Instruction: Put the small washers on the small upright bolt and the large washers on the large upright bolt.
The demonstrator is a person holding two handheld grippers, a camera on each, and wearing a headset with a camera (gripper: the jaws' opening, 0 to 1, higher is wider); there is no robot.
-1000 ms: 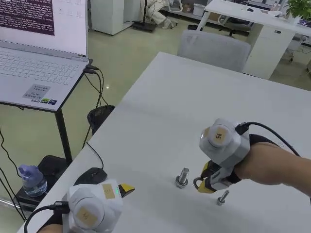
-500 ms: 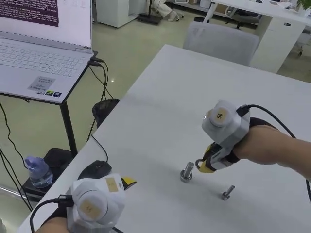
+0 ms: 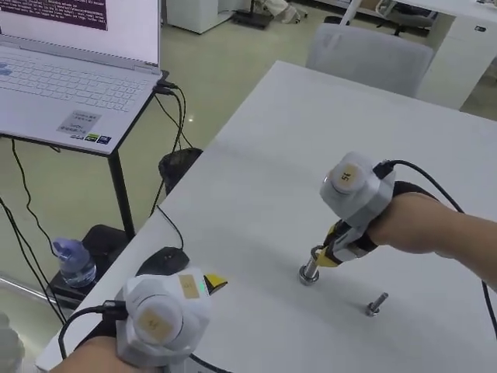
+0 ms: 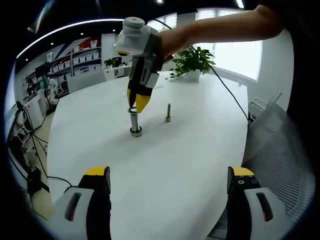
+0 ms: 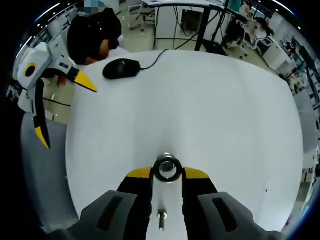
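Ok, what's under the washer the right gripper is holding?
The large upright bolt stands directly under the washer. The yellow tips of the right gripper cover the bolt's top, so I cannot see whether the washer is over it yet.

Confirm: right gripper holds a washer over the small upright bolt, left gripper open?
Not quite. The right gripper holds the washer over the large upright bolt; the small upright bolt stands apart, as the left gripper view shows. The left gripper is open.
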